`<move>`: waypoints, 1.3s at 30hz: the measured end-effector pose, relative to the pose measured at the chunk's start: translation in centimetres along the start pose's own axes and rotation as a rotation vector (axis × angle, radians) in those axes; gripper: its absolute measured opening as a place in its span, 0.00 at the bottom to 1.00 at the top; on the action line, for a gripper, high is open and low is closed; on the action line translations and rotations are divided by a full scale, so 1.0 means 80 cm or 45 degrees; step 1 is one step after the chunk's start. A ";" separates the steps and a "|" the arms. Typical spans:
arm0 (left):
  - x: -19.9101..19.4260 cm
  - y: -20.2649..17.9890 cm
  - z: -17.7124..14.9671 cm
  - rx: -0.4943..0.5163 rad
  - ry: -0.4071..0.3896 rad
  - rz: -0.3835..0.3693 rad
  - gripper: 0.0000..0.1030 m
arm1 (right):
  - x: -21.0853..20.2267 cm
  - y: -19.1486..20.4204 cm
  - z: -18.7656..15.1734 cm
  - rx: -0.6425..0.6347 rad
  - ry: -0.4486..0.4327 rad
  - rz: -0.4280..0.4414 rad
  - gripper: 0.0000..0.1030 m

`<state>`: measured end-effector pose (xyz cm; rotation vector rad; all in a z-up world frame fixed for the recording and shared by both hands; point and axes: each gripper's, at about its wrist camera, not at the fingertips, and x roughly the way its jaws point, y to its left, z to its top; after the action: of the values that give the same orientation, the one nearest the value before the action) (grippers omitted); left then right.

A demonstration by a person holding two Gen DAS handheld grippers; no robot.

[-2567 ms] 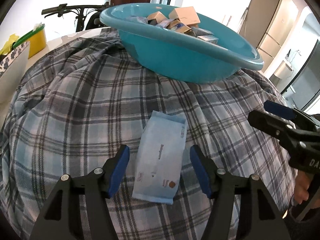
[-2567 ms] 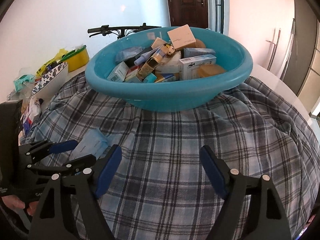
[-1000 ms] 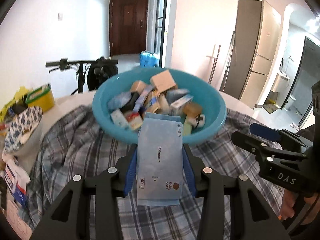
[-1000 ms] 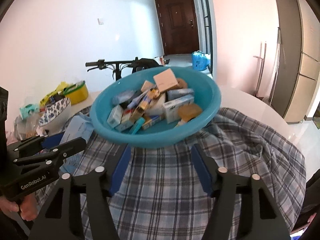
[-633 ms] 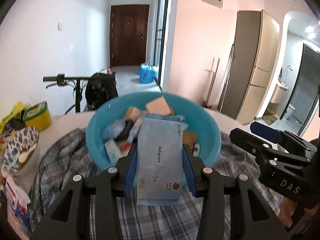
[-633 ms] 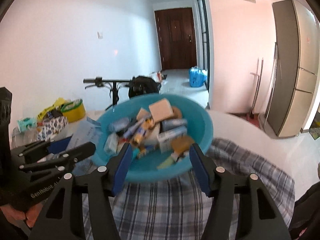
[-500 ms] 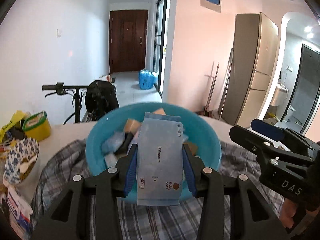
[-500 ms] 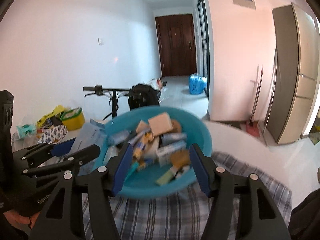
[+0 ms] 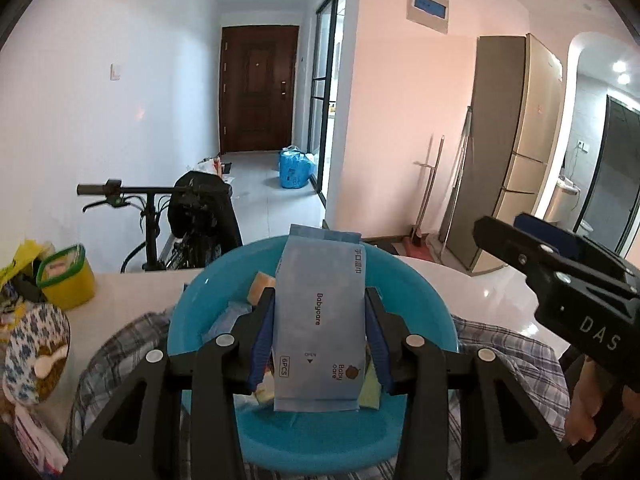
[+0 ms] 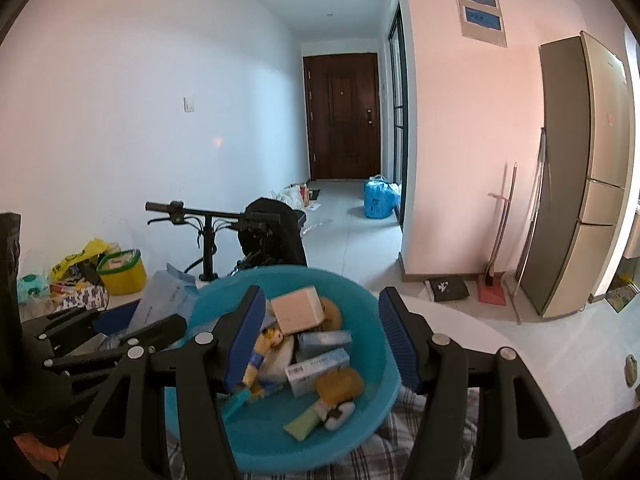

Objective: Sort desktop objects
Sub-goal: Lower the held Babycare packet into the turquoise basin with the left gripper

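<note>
Since 2.6 s ago: wipes pack (image 9: 319, 322) is off the plaid cloth (image 9: 504, 352), lifted and carried fwd; now hangs over the blue basin (image 9: 416, 304), near side.

Left hand-held gripper (image 9: 319, 334) clenched on pack, pads on both long edges at lower half; top end stands free, upright, no sag seen.

Right hand-held gripper (image 10: 322, 338) released, jaws wide, nothing between, hovering near basin on right.

Handling (judgement): soft film pouch, light, 6 pcs, squashy; slick skin, could slip if grip eases. Edge pinch at mid-length suits it; not fragile, drop into basin OK.

Basin holds boxes (image 10: 300, 309), soaps, tubes. Basin sits on cloth over tabletop (image 9: 480, 280).
</note>
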<state>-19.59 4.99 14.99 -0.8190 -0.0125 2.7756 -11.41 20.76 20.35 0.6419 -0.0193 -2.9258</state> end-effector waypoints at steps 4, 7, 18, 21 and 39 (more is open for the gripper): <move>0.008 -0.006 0.011 0.023 -0.034 -0.021 0.43 | 0.011 0.000 0.009 0.020 -0.018 0.015 0.57; 0.023 -0.009 0.010 0.030 -0.017 -0.026 0.43 | 0.023 -0.003 0.005 0.025 -0.001 0.009 0.57; 0.103 0.008 -0.019 -0.041 0.222 -0.099 0.43 | 0.069 0.004 -0.020 -0.094 0.145 -0.003 0.57; 0.121 0.013 -0.025 -0.058 0.270 -0.100 0.43 | 0.087 0.005 -0.027 -0.120 0.200 0.008 0.57; 0.205 0.008 -0.075 -0.128 0.575 -0.291 0.43 | 0.167 -0.023 -0.065 -0.098 0.451 -0.001 0.57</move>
<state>-29.87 7.93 1.14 -1.3588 -0.1539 2.3403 -21.47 20.77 9.98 1.1337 0.1312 -2.7528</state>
